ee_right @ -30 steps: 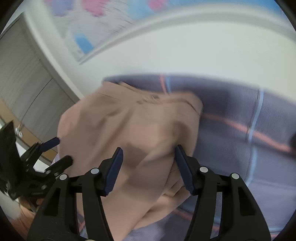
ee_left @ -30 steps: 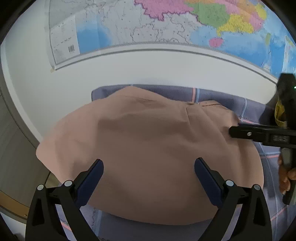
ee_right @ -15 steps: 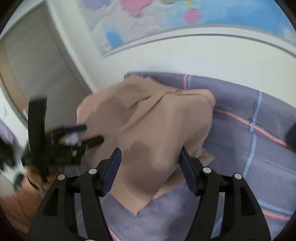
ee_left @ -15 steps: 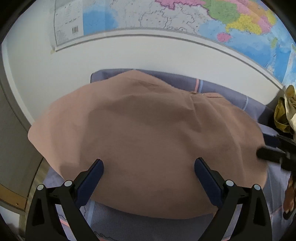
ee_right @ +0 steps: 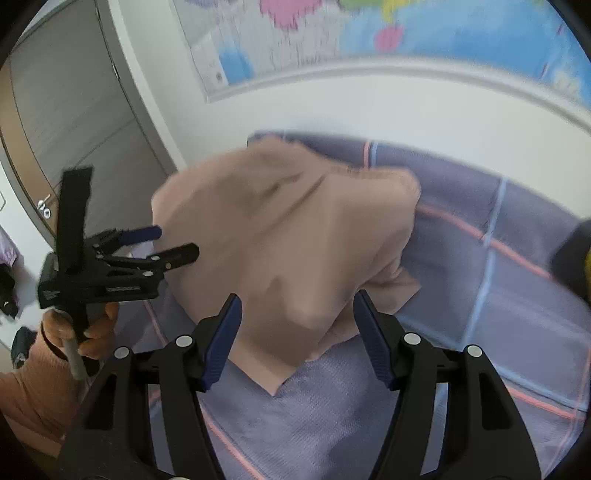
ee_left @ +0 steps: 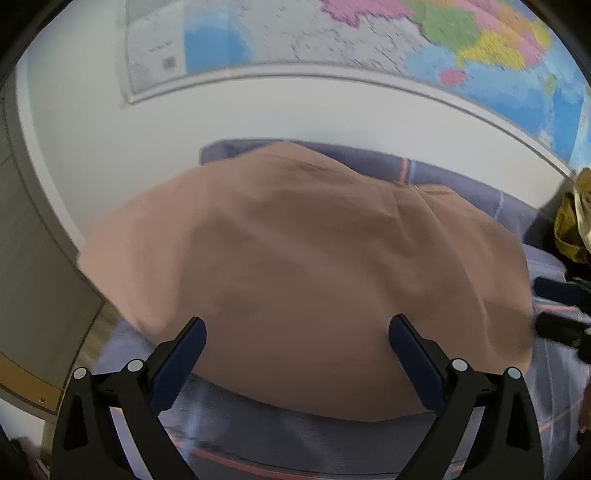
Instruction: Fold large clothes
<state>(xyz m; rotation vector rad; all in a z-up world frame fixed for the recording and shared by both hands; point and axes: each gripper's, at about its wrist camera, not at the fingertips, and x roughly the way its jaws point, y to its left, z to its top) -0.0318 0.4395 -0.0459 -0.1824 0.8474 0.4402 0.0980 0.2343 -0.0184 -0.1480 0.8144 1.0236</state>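
Left wrist view: filled mostly by purple checked bedspread, woven, matte, crossed by thin orange and pale blue lines, pushed up against a white wall hung with a glossy coloured map. Spread across that cover, salmon garment: soft plain cloth, broad rounded outline, shallow creases, one seam running down from the far edge, near hem just beyond the left gripper. Left gripper's jaws wide apart, nothing between the blue pads, cloth untouched. Off to the right, a crumpled mustard-yellow piece of clothing.

Seen from the right wrist: same garment doubled over on itself, one pointed corner toward the camera, a second flap poking out to the right. Right gripper likewise parted, empty, hovering above the near corner. Left hand wrapped round its tool's handle at the left edge of the cloth.

Judged stage: one fold laid, next grasp pending. Best done by catching both layers at the near edge, one gripper per corner, pinching right at the hem, lifting evenly and laying the edge square on the far edge. Thin limp fabric likely to sag or slip if only the top layer is caught.
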